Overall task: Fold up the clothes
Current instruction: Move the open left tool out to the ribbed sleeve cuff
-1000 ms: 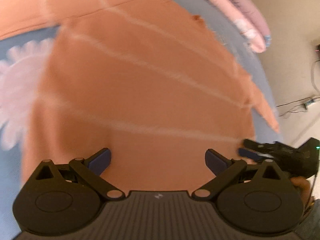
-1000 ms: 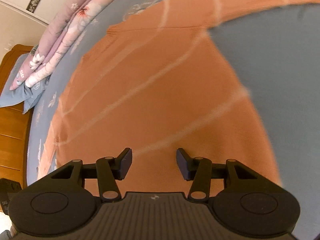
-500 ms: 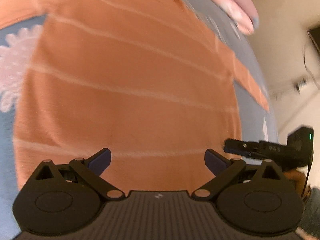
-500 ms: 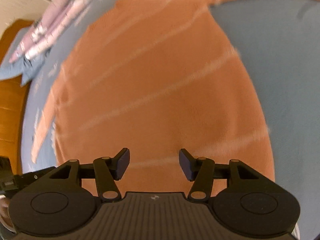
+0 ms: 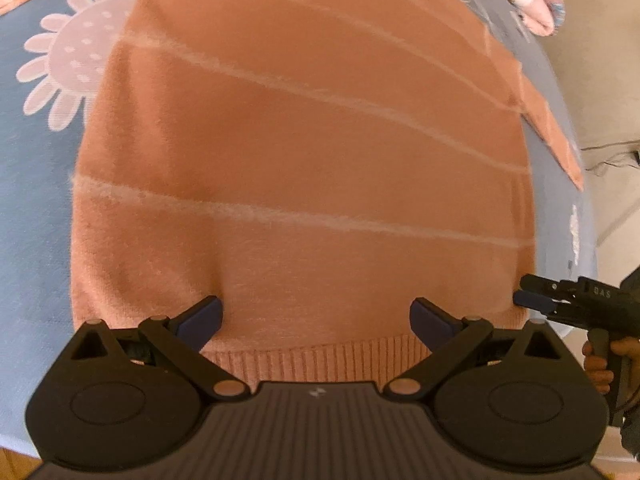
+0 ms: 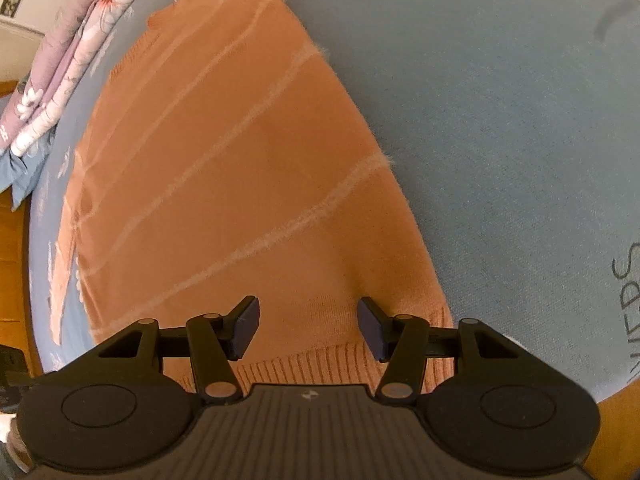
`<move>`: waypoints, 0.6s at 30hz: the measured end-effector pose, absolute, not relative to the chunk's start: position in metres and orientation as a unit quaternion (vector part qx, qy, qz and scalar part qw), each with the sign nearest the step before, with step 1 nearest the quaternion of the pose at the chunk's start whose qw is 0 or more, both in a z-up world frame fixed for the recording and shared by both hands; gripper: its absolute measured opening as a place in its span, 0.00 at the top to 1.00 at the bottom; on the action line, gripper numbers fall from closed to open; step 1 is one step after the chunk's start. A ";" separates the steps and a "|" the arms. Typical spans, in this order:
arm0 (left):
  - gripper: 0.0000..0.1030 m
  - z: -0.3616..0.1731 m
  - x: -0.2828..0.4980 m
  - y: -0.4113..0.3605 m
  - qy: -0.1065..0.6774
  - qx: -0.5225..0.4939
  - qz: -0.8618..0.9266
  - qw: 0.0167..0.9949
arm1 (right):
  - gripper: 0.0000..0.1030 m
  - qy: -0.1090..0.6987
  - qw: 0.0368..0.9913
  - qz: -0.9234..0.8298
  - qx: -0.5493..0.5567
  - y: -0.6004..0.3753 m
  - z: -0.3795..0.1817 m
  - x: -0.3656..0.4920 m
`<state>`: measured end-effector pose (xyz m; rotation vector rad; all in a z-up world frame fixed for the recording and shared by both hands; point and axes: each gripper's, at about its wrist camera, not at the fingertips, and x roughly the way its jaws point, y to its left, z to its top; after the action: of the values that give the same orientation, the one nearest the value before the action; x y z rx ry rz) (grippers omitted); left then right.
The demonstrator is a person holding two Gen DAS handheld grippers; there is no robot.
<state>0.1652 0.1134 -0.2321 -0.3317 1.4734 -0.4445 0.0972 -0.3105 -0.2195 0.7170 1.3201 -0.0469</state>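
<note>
An orange sweater with thin pale stripes lies spread flat on a blue bed sheet. My left gripper stands open just above its ribbed hem, fingers wide apart, with nothing pinched. At the sweater's lower right corner the right gripper shows, held by a hand. In the right wrist view the sweater fills the left half. My right gripper is open over the hem near the side edge, and its pads grip no cloth.
A folded pink floral quilt lies at the far end of the bed, beyond the collar. Bare blue sheet stretches right of the sweater. Wood borders the bed on the left. A pale floor with a cable lies past the bed's edge.
Both grippers have drawn back along the sweater toward its bottom, so the ribbed hem now shows under the fingers. The right jaws stand slightly wider than before.
</note>
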 end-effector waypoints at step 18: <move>0.05 -0.192 0.188 0.205 0.543 -0.272 -0.085 0.790 | 0.37 0.636 0.725 0.033 0.262 -0.211 -0.193 0.146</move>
<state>0.1884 0.2051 -0.1924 -0.5850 1.1688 -0.1821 0.1462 -0.2108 -0.1928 0.5776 1.4028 0.0725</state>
